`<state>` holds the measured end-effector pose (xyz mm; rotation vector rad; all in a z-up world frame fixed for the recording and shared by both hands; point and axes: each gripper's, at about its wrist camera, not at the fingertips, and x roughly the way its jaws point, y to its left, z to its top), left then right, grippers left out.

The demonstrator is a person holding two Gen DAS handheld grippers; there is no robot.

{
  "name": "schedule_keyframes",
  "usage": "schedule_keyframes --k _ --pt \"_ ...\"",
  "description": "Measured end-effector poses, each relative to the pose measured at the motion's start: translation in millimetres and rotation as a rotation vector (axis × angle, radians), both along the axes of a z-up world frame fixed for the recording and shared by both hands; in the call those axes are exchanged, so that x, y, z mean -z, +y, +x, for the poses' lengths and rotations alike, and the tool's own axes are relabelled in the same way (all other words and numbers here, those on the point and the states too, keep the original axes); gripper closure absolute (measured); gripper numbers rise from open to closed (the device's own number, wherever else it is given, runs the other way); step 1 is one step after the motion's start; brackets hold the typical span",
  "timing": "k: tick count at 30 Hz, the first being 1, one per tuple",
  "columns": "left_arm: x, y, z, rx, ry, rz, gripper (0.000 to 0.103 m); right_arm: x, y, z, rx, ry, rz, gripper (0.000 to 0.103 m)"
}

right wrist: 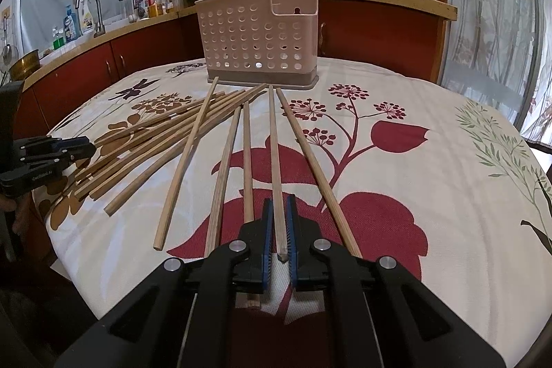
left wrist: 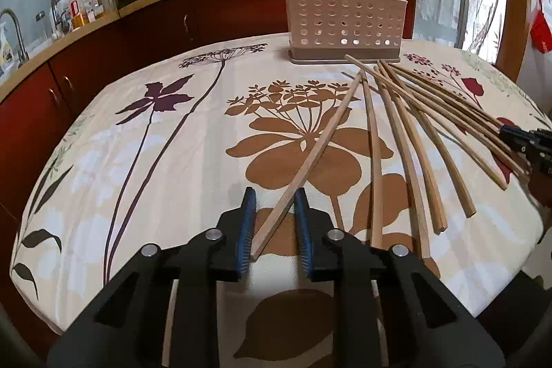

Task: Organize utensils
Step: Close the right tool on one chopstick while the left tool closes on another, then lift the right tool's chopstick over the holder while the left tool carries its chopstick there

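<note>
Left wrist view: left gripper (left wrist: 275, 195) spread, one chopstick (left wrist: 312, 157) lying between its jaws, pointing toward the basket (left wrist: 343, 18); loose chopsticks (left wrist: 414, 140) fan across the tablecloth (left wrist: 138, 161) before the basket.

Right wrist view: right gripper (right wrist: 278, 203) pinching a single chopstick (right wrist: 275, 154), tip toward the basket (right wrist: 258, 33); remaining chopsticks (right wrist: 165, 140) on both sides.

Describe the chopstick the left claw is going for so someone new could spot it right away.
On the floral tablecloth, in front of the perforated beige plastic utensil holder, wooden chopsticks lie fanned out. The one you want is the leftmost wooden chopstick; it alone slants across the brown flower print, its near end between the open left claw fingers.
</note>
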<state>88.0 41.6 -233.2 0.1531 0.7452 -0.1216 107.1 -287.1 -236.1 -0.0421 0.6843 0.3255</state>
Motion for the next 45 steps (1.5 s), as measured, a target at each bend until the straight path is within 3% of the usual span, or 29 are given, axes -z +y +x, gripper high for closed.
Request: schedule_keyframes --k 6,19,24,27,37,45 --pt "-1.5 1.2 -0.8 -0.006 0.005 0.005 0.09 0.6 -0.1 0.6 0.0 -0.003 0.004 0.095" --pt "-1.4 2.3 -1.7 -0.023 0.008 -0.028 0.088 0.7 -1.0 0.1 0.005 -0.002 0.015 0.095" --pt "-3.7 4.3 -4.7 0.004 0.003 -0.089 0.096 0.5 -2.7 -2.0 0.01 -0.001 0.028 0.095" --pt "-3.7 0.1 -6.8 0.008 -0.003 -0.078 0.096 0.6 -1.7 -3.5 0.006 -0.001 0.029 0.095" --pt "-20.8 -3.1 -20.5 0.01 -0.089 -0.049 0.096 -14.4 -2.2 -11.7 0.015 -0.053 0.039 0.096" --pt "-54.9 -1.9 -32.2 -0.014 -0.198 -0.044 0.096 -39.3 -2.5 -19.9 0.027 -0.123 0.056 0.096"
